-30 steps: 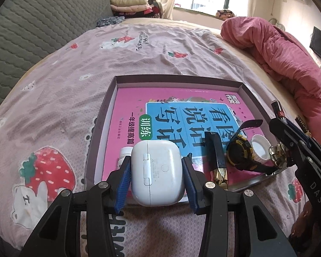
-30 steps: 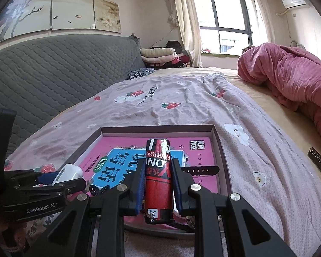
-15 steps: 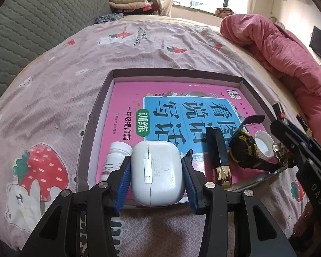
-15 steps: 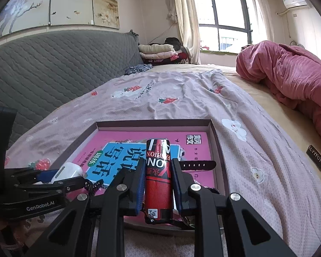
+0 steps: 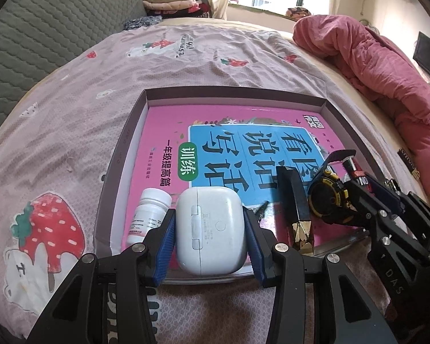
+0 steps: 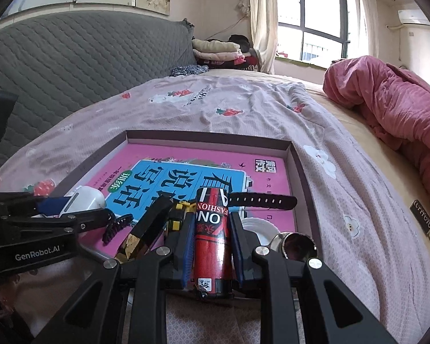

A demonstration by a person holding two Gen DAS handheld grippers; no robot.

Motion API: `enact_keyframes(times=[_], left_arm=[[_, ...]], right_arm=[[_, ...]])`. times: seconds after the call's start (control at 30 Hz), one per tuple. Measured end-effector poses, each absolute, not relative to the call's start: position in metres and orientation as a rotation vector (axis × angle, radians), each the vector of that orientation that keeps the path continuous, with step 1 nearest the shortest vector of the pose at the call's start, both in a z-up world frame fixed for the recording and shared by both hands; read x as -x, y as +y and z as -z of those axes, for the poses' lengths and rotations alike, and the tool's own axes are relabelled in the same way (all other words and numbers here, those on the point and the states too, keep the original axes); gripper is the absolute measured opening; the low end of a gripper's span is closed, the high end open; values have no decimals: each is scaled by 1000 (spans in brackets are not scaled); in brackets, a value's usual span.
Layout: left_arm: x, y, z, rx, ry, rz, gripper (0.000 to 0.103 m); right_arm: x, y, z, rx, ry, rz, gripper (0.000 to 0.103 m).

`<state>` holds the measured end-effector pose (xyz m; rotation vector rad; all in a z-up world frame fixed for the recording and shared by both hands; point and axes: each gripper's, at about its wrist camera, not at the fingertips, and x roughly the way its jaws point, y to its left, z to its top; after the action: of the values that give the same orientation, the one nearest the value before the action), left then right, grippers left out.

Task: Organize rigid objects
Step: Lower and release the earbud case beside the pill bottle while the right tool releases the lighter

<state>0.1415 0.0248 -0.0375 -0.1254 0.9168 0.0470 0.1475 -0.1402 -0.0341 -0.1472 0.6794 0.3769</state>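
Note:
A shallow brown tray [image 5: 123,154] [image 6: 301,169] lies on the bed with a pink and blue book [image 5: 243,149] [image 6: 186,172] flat inside it. My left gripper [image 5: 209,229] is shut on a white earbud case [image 5: 212,229] over the tray's near edge. My right gripper [image 6: 209,240] is shut on a red cylinder [image 6: 212,238] printed with white letters, low over the tray's near right corner. On the book lie a white pill bottle [image 5: 149,215], a black and gold bar [image 5: 295,203] [image 6: 146,229] and a black and yellow watch [image 5: 326,197] [image 6: 261,200].
A white lid [image 6: 258,229] and a shiny metal cup [image 6: 295,243] sit by the tray's near right corner. The bed has a pink strawberry-print sheet [image 5: 186,66], a grey quilted headboard [image 6: 71,57] on the left and a rumpled red quilt [image 5: 372,66] on the right.
Both grippers have sunk and come nearer to the tray, each still holding its object. The pill bottle now shows fully left of the earbud case.

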Motion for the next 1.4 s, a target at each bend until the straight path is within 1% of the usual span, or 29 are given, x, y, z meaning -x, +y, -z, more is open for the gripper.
enact_keyframes(times=[0.47,0.57,0.63,0.73,0.93,1.4], left_arm=[[-144,25,37,124,921,-43,47],[-144,25,37,123,920,-42,47],[-144,25,37,125,921,-42,47],[-143,25,37,125,922,-42,47],[-141,26,37,131,924,-42,47],[-136,26,36,173,922,-17,47]], right_arm=[[-149,-146,40,136,682,-358,25],[-148,-147,38,135,674,-354,29],[-144,-149,34,129,651,-357,37],[-138,-152,25,113,607,-358,43],[-125,-157,17,120,579,-356,45],[-102,-167,10,134,588,-308,46]])
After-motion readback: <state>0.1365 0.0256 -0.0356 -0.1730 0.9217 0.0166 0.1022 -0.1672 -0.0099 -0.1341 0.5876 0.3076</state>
